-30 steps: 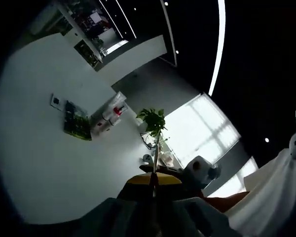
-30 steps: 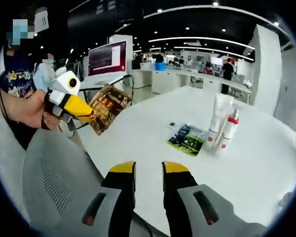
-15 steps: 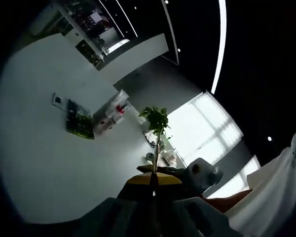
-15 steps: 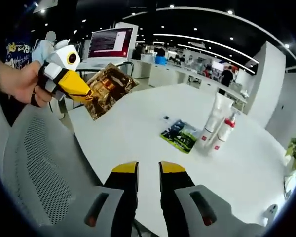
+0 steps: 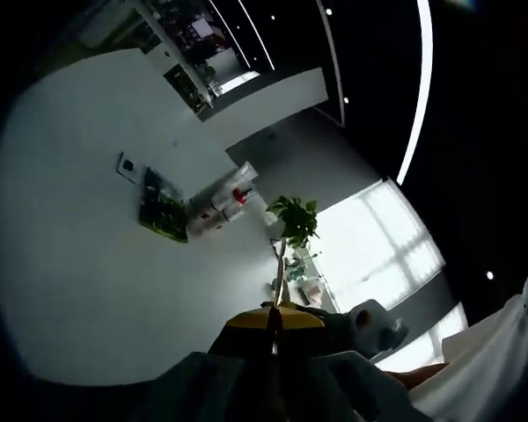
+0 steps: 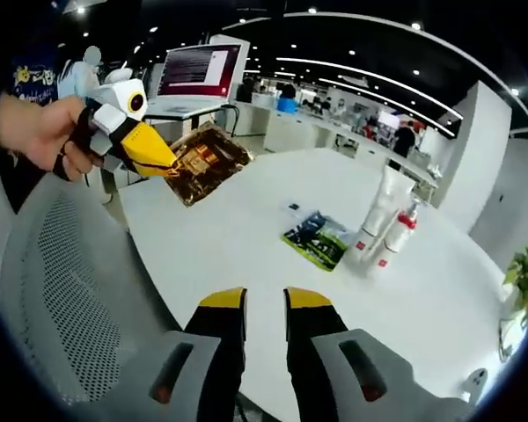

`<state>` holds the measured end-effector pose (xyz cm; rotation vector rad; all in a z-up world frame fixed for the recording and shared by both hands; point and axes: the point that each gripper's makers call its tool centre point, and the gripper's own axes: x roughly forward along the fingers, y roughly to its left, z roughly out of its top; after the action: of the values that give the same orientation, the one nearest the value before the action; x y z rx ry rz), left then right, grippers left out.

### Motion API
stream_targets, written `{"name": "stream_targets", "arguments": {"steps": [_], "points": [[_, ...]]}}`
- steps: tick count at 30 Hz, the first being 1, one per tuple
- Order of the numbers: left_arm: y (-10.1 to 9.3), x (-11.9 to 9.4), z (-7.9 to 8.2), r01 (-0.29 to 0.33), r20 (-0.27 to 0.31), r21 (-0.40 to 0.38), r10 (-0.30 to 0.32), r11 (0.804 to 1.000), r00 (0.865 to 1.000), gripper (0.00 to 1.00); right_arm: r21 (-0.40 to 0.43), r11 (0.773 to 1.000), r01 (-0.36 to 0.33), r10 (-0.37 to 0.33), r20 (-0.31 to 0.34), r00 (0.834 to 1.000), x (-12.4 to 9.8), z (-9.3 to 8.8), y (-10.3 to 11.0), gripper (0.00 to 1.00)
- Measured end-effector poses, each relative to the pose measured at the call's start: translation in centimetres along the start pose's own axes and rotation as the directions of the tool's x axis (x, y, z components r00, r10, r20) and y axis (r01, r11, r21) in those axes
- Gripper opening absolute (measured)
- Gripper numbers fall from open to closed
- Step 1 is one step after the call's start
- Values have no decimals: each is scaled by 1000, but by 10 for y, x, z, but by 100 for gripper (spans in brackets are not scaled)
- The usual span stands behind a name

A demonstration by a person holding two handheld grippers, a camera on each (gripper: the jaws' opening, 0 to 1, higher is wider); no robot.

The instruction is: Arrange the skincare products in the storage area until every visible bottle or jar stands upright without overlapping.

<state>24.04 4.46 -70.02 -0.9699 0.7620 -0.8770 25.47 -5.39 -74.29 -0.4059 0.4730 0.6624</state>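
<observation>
My left gripper (image 6: 158,158), held in a person's hand, is shut on a gold-brown sachet (image 6: 209,163) in the air over the near edge of the white table (image 6: 246,237). In the left gripper view the sachet (image 5: 279,277) appears edge-on, rising from the shut yellow tips (image 5: 273,318). On the table stand a tall white tube (image 6: 385,204) and a white pump bottle with a red collar (image 6: 398,236), side by side. A green-black sachet (image 6: 317,239) lies flat just in front of them. My right gripper (image 6: 264,303) is open with nothing between its fingers, low at the table's near side.
A grey mesh chair back (image 6: 62,290) sits below the left gripper. A monitor (image 6: 198,70) stands behind the table. A potted plant (image 5: 295,220) is at the table's far end. A small dark item (image 6: 294,208) lies beside the green-black sachet.
The left gripper has carried the gold-brown sachet a little further right over the table. The right gripper's view has shifted only slightly; the bottles stayed put.
</observation>
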Motion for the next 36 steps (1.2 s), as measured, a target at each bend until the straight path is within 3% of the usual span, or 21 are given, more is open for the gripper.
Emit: {"name": "stream_targets", "arguments": {"steps": [6, 10, 21, 26, 31, 36], "points": [[13, 3, 6, -18, 16, -75, 19, 997, 1000, 1, -4, 1000, 11, -11, -6, 1000, 0, -1, -2, 14], [27, 4, 18, -49, 27, -119, 53, 992, 998, 1, -43, 999, 31, -34, -54, 998, 5, -10, -4, 11], [81, 29, 81, -122, 71, -175, 136, 977, 988, 1, -54, 998, 29, -34, -87, 996, 8, -15, -3, 13], [108, 43, 96, -188, 51, -194, 202, 963, 978, 1, -61, 998, 16, -23, -102, 995, 9, -18, 0, 13], [136, 50, 97, -249, 0, -210, 255, 945, 967, 1, -64, 998, 8, -16, -128, 992, 11, -25, 0, 14], [154, 62, 107, -269, -12, -230, 274, 935, 962, 1, -62, 998, -2, -7, -139, 990, 12, -27, 2, 14]]}}
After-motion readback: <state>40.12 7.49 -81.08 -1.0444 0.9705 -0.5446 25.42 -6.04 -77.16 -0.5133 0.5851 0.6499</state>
